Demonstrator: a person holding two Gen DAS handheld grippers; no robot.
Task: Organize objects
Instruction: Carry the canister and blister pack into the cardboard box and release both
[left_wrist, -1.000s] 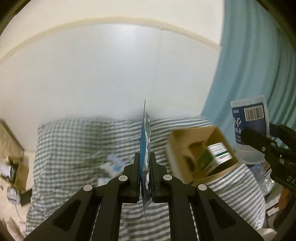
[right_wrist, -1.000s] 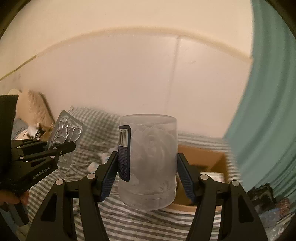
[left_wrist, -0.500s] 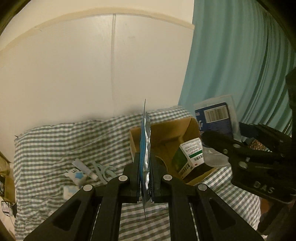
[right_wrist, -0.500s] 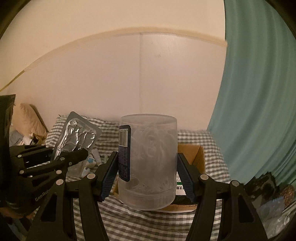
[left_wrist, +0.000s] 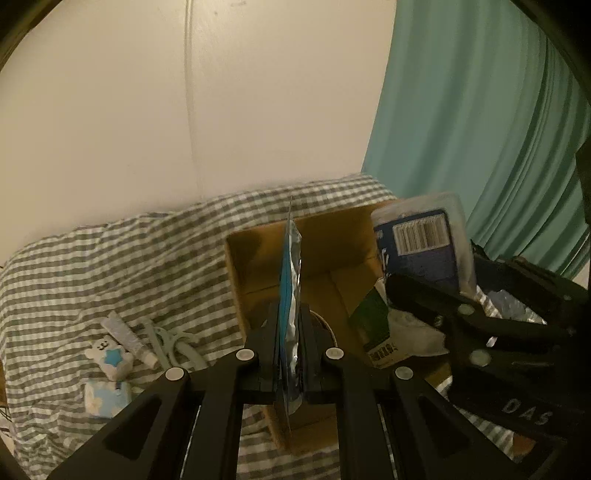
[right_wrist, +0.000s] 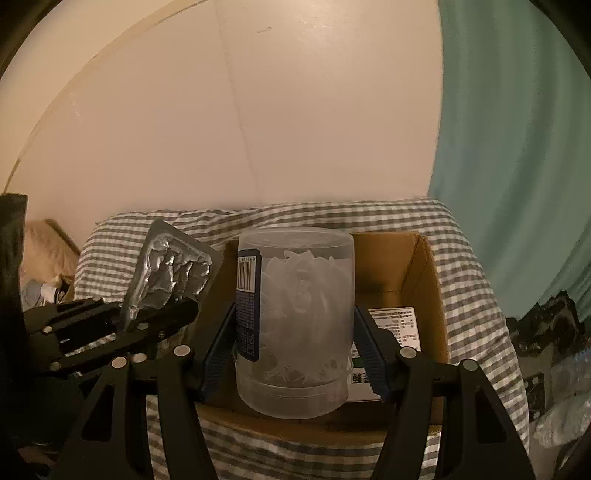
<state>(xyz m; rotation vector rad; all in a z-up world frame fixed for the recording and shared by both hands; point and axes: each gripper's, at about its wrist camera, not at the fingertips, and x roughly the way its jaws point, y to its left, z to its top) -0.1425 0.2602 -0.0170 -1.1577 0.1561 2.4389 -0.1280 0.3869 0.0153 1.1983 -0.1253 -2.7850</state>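
My left gripper (left_wrist: 290, 332) is shut on a flat silver and blue blister pack (left_wrist: 290, 280), held edge-on above the open cardboard box (left_wrist: 251, 266). The pack also shows in the right wrist view (right_wrist: 170, 273). My right gripper (right_wrist: 295, 350) is shut on a clear plastic jar (right_wrist: 299, 317) with a blue barcode label, held over the box (right_wrist: 424, 273). The jar shows in the left wrist view (left_wrist: 421, 240) at the box's right side. A green and white carton (left_wrist: 376, 332) lies inside the box.
The box sits on a grey checked bedsheet (left_wrist: 110, 266). A small bear figure (left_wrist: 109, 356), a tube (left_wrist: 127, 336), a pale cord (left_wrist: 170, 339) and a light blue packet (left_wrist: 105, 398) lie left of the box. A teal curtain (left_wrist: 480, 129) hangs on the right.
Both grippers have moved toward the box with their loads. The box has grown larger and now lies directly below the pack and the jar.
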